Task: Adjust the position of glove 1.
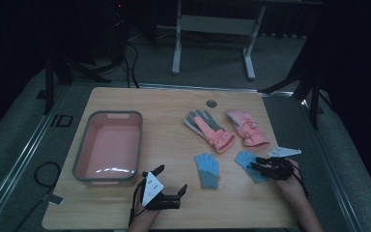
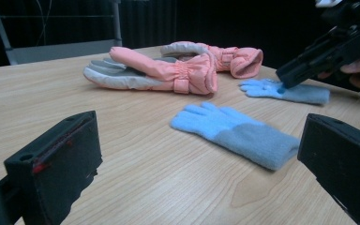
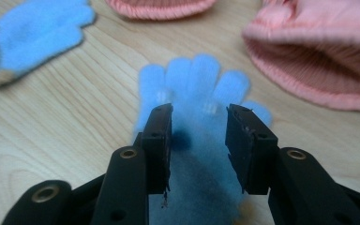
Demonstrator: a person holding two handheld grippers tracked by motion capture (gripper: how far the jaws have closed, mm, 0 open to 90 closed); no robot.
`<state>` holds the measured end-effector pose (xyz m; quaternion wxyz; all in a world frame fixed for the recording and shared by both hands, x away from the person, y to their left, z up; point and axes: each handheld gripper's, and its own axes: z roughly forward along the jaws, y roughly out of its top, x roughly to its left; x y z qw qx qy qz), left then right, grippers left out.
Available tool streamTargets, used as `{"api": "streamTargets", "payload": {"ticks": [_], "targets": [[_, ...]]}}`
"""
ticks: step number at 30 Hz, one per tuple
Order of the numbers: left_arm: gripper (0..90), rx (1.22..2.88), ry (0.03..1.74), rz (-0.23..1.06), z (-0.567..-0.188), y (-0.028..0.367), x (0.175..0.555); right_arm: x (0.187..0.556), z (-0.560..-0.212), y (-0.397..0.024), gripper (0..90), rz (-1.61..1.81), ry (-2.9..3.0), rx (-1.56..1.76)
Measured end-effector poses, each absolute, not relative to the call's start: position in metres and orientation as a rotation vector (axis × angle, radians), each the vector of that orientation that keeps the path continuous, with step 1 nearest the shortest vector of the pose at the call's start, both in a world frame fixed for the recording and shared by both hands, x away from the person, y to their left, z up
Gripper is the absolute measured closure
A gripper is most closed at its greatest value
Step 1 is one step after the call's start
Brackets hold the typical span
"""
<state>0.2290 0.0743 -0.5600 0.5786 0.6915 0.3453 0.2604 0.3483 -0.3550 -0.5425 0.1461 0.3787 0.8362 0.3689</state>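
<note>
Two blue knit gloves lie on the wooden table [image 1: 174, 208]: one [image 1: 206, 169] near the middle, the other [image 1: 244, 158] to its right. My right gripper [image 1: 255, 163] points down onto that right glove [image 3: 192, 79]. Its jaws [image 3: 199, 117] stand a little apart over the palm, and the pads do not press the cloth. My left gripper [image 1: 172, 179] rests low at the front edge, wide open with nothing between its jaws [image 2: 199, 122]. It faces the middle blue glove [image 2: 234, 131]. Two pink and grey winter gloves [image 1: 211, 128] [image 1: 248, 128] lie farther back.
A pink basin with a grey rim [image 1: 84, 145] stands on the left of the table with nothing in it. A round grey cap [image 1: 211, 103] sits in the tabletop near the far edge. The pink cuff [image 3: 318, 61] lies just beyond the right gripper.
</note>
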Motion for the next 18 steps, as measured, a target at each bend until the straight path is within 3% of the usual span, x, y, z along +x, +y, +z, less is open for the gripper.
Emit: {"api": "streamTargets", "payload": {"ticks": [4,5,8,13,18], "targets": [[0.0,1.613,0.809,0.608,-0.560,0.075,0.229,0.352,-0.550,-0.355,62.2,1.078,2.435,1.074],[0.0,1.613,0.809,0.608,-0.560,0.075,0.229,0.352,-0.549,-0.354,75.1,1.047,2.426,1.075],[0.0,1.612,0.810,0.608,-0.560,0.075,0.229,0.349,-0.549,-0.349,82.6,1.009,2.391,1.088],[0.0,1.609,0.815,0.610,-0.560,0.075,0.229,0.337,-0.543,-0.343,84.8,1.105,2.283,1.218],[0.0,1.608,0.813,0.611,-0.560,0.075,0.229,0.315,-0.515,-0.332,85.2,1.079,2.118,1.342]]}}
